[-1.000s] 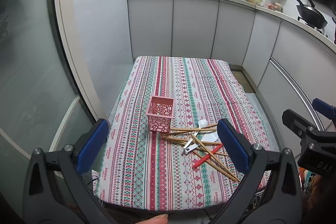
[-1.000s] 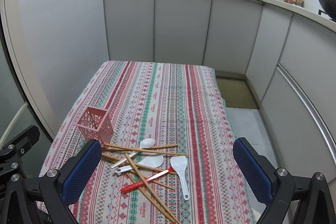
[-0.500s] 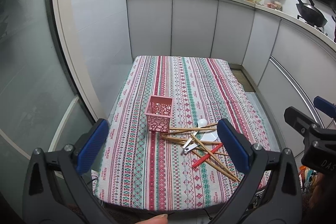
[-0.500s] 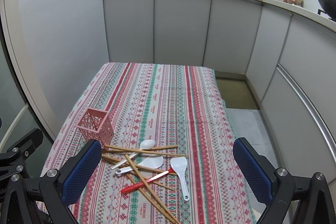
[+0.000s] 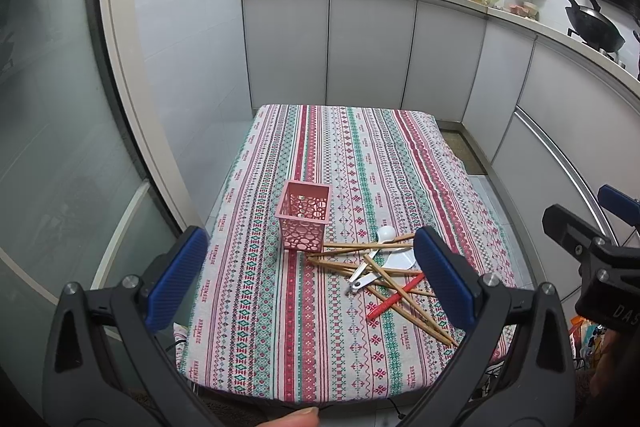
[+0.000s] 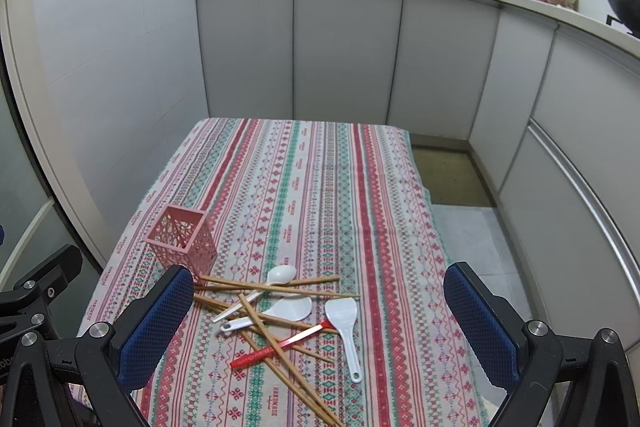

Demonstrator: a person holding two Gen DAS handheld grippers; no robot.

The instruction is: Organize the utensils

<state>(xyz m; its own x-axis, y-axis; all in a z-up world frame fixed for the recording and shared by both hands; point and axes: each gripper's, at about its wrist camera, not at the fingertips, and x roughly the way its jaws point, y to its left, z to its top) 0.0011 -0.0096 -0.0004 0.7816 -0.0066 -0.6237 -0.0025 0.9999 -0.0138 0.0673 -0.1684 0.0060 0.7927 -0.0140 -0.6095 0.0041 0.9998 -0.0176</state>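
While both hover above the table's near edge, left gripper [image 5: 308,275] wide apart, right gripper [image 6: 318,311] wide apart, utensil pile [image 6: 280,311] ahead.

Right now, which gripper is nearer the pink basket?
Left, though not by much. The left gripper hangs back almost straight in front of the pink basket; the right gripper sits off to its right, over the utensil pile.

A counter [image 6: 320,195] draped in a red, green and white striped cloth [image 5: 360,163] carried a pink perforated basket [image 6: 182,239], standing upright near its left edge, beside a crisscrossed heap of wooden chopsticks [image 6: 276,291], white spoons [image 6: 280,275], a white rice paddle [image 6: 344,323] and a red utensil [image 6: 280,345].
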